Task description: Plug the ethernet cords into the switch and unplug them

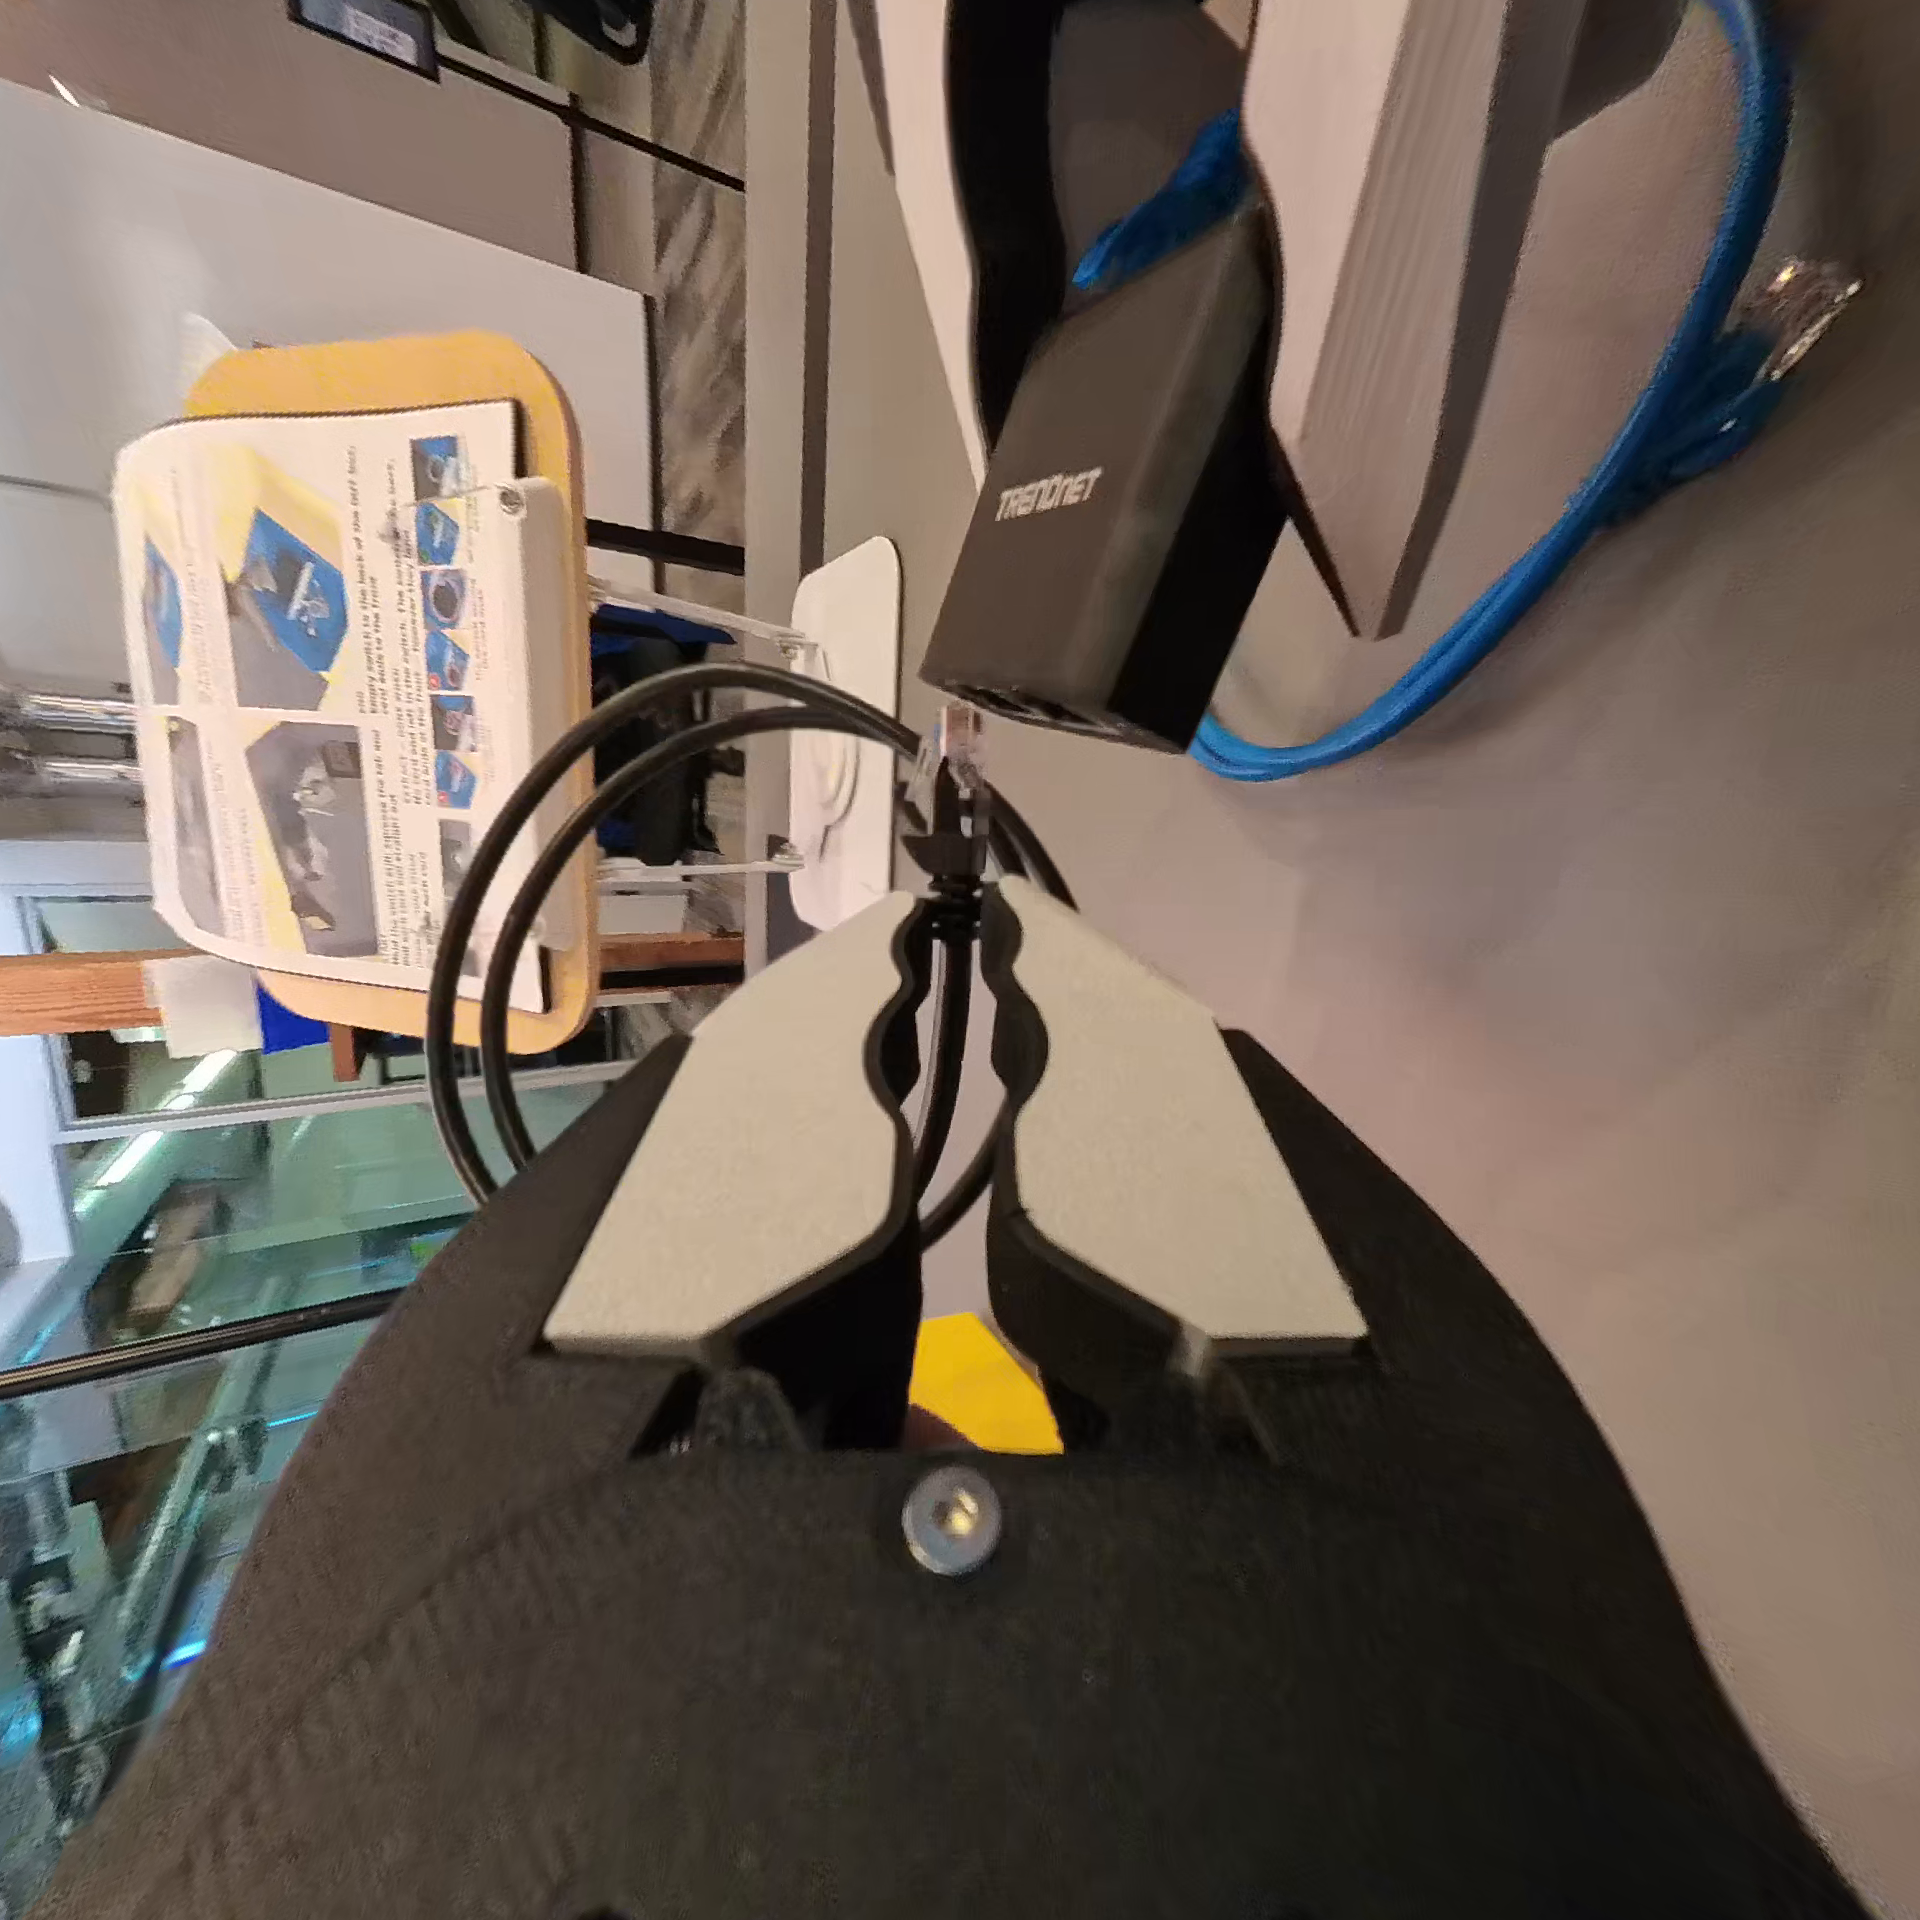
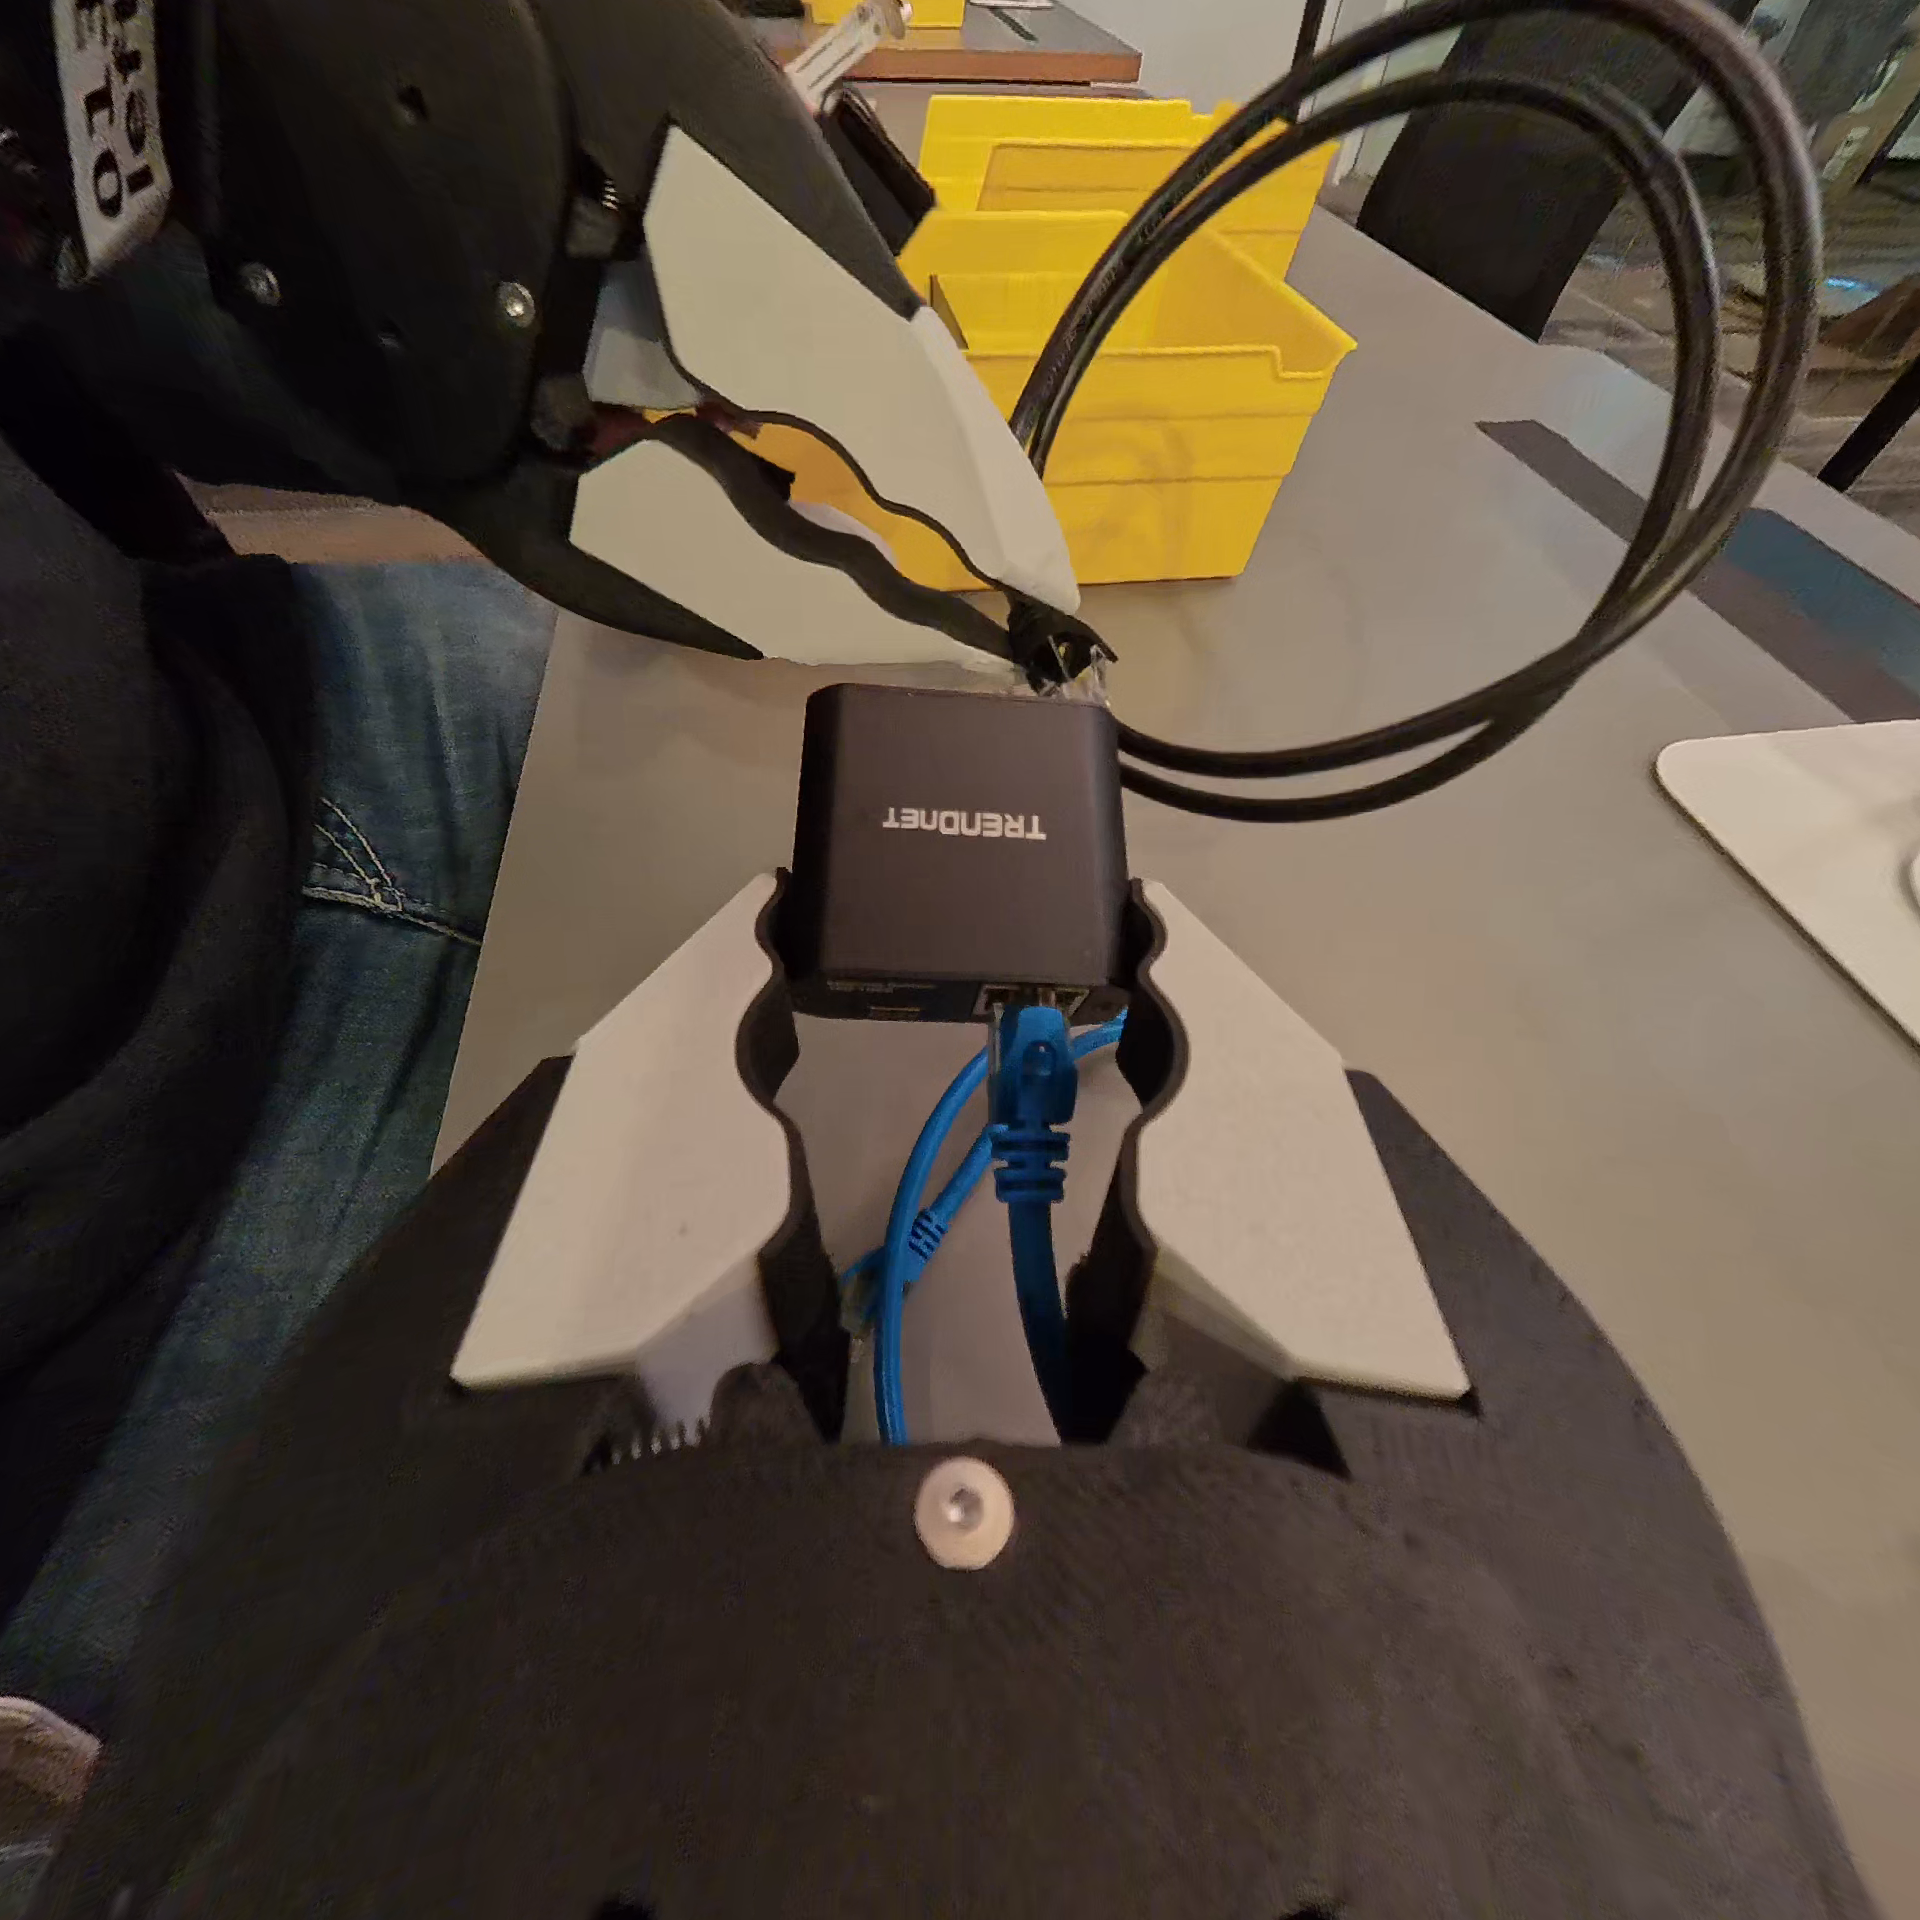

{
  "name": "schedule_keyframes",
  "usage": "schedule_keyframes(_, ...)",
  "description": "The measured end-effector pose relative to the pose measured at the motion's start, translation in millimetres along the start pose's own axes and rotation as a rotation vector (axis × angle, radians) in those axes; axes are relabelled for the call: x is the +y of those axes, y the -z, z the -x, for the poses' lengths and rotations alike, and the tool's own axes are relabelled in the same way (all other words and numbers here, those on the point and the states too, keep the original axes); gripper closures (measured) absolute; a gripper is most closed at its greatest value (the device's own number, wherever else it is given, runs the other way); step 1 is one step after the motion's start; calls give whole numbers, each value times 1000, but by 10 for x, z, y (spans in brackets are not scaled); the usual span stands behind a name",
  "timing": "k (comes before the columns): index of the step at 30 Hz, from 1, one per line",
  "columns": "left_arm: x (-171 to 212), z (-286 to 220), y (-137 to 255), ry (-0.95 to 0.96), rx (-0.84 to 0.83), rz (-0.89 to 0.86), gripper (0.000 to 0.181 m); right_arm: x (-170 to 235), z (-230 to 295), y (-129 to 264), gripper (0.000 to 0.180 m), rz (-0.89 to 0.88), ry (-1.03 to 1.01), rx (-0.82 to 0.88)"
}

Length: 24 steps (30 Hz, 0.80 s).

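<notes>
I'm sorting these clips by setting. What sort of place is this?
Probably an office or lab workstation set up for a cable-plugging exercise. A grey table holds a small black network switch and yellow storage bins, and an illustrated instruction sheet stands propped on a wooden stand.

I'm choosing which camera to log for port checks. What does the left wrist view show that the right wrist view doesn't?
Only the left wrist view shows the instruction sheet on its stand, and the switch's far port face with the black cord's plug just short of it. Only the right wrist view shows the yellow bins and the blue cord plugged into the near face. Both show the switch held by the right gripper, the left gripper pinching the black cord, and the blue cord.
</notes>
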<state>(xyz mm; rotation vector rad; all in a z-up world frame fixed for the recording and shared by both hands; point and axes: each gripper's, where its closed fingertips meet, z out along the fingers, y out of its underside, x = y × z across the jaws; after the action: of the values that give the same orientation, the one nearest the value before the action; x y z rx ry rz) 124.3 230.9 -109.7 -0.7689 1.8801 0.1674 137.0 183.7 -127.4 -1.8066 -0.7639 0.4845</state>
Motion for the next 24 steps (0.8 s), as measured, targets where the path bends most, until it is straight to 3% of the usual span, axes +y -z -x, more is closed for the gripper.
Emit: schedule_keyframes(24,6,-6,22,-232,-101,-30,172,28,-25,-29,118,69,-184,-122)
